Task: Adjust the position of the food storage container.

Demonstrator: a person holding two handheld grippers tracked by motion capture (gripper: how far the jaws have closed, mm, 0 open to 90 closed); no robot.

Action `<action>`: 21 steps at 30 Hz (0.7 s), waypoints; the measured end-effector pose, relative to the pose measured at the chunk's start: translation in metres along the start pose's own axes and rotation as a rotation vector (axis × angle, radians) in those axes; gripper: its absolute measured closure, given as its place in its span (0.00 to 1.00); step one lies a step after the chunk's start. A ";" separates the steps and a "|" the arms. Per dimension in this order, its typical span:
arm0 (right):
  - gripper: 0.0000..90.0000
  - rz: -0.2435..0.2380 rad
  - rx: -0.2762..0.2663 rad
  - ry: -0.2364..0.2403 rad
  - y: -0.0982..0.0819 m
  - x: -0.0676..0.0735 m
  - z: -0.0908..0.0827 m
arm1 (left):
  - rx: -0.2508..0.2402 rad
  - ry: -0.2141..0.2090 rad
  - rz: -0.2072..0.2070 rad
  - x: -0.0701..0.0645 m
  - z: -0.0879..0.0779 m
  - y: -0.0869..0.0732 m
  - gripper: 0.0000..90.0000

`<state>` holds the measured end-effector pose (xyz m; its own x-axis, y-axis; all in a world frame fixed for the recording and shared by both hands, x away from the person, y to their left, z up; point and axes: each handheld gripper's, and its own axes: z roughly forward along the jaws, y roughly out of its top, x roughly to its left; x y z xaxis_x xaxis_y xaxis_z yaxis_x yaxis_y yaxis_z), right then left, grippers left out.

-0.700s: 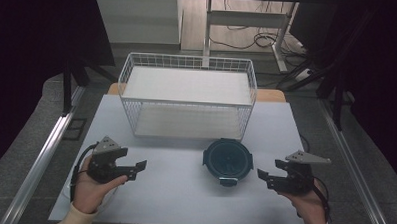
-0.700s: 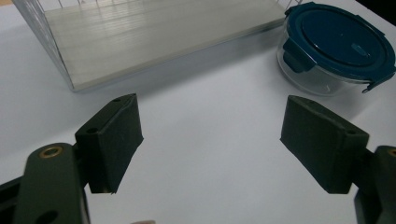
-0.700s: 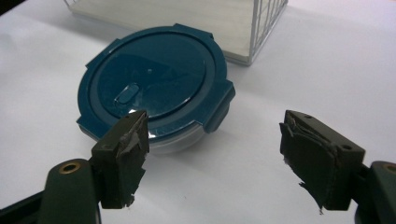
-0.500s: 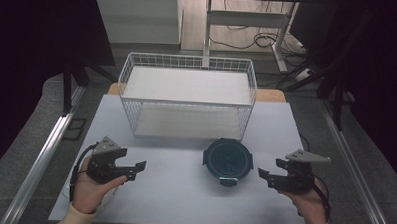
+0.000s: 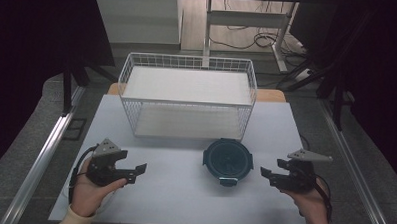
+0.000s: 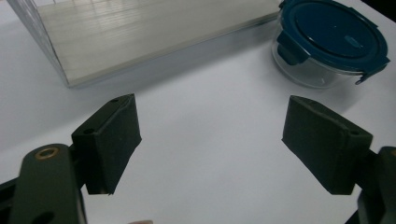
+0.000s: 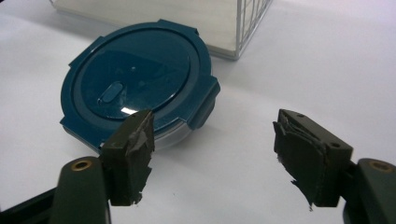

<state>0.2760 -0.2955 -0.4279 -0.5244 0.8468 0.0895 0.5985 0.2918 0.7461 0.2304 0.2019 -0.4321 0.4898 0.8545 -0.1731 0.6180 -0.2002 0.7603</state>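
Thing in hand: we take the round glass container with the dark-blue clip lid [image 5: 228,160] as our object; it is the one nearest both tools.
Where it sits: on the white desk [image 5: 183,201], toward the near edge and a little right of centre, just in front of the white wire basket [image 5: 187,94] and apart from it.
Left hand-held gripper [image 5: 140,171]: open, jaws wide with nothing between them; it hovers near the desk's near-left corner, well apart from the container, pointing toward it.
Right hand-held gripper [image 5: 265,176]: open and empty too; it sits near the container on its right, not touching.
Build: in the left gripper view we see a clear glass bowl under the lid [image 6: 334,35], with locking flaps [image 6: 288,49] around the rim.
Weight: we judge it fairly heavy for its size, since the walls look like thick glass; whether anything is inside we cannot tell.
Stiffness: rigid throughout; it will not give under the pads.
Slip: we expect the smooth glass wall and glossy lid [image 7: 135,77] to be slippery against worn pads [image 7: 137,142].
Fragility: glass, so we would set it down softly and avoid knocking the basket wire.
Where to hold: we would grip across the rim at a flap [image 7: 205,105], or pinch the lid edge and wall together, rather than the curved side.
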 end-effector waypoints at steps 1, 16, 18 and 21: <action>0.33 0.000 0.000 0.000 0.000 0.000 0.000 | 0.000 0.000 0.000 0.000 0.000 0.000 0.21; 0.39 0.002 0.027 0.011 -0.001 0.004 0.005 | 0.006 -0.009 0.006 0.000 0.000 -0.001 0.21; 0.40 0.000 0.034 0.016 -0.001 0.004 0.007 | 0.007 -0.008 0.006 0.001 0.000 -0.001 0.21; 0.43 -0.003 0.037 0.019 0.000 0.004 0.010 | 0.017 -0.006 0.002 0.003 0.002 -0.003 0.21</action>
<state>0.2796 -0.2879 -0.4342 -0.5373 0.8374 0.1003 0.6188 0.3106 0.7215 0.2314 0.2045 -0.4359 0.4948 0.8510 -0.1759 0.6277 -0.2100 0.7496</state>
